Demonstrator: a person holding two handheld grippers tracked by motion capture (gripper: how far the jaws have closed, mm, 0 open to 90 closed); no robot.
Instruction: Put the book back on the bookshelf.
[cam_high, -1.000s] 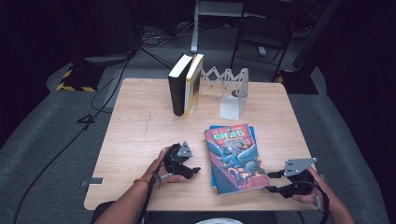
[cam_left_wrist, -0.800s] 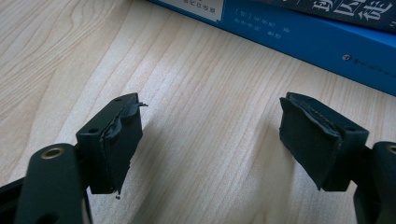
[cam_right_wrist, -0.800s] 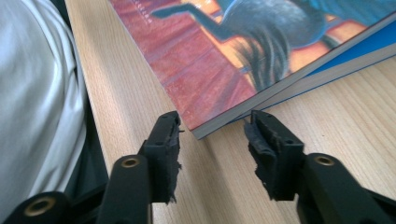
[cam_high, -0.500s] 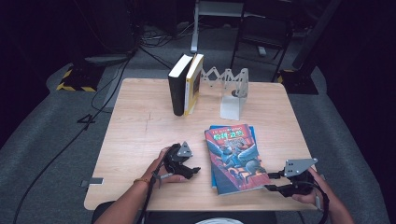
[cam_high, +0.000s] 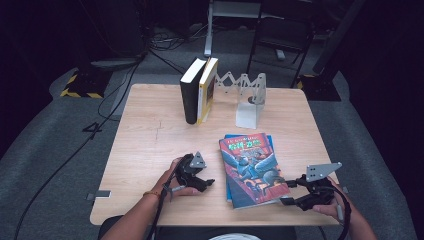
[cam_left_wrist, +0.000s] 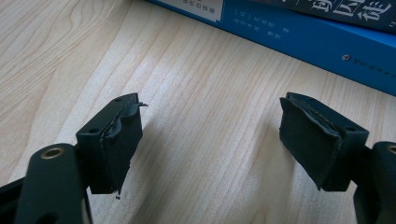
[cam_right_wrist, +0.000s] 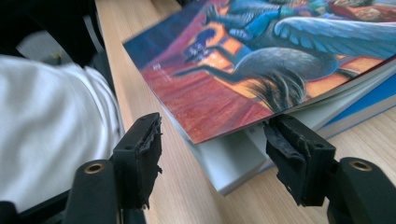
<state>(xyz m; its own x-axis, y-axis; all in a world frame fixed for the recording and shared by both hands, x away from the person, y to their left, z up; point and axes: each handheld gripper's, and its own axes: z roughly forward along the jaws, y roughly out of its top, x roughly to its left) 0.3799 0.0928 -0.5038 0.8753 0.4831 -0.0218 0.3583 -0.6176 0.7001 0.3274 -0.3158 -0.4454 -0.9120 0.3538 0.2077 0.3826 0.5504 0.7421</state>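
The picture book (cam_high: 254, 169) lies atop a blue book (cam_high: 267, 141) near the desk's (cam_high: 150, 130) front right corner. Your right claw (cam_right_wrist: 212, 154), jaws just widening, straddles its corner, one pad touching; your left claw (cam_left_wrist: 210, 140) gapes empty. Two upright books (cam_high: 198, 90) stand well behind.

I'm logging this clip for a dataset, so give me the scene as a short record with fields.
surface: wooden table
near stack: illustrated book lying on a blue book
far side: two upright books beside a metal bookend
left tongs: open, resting on the table, nothing between the jaws
right tongs: open, jaws have just been opening, illustrated book's near corner between them, pads not pressing
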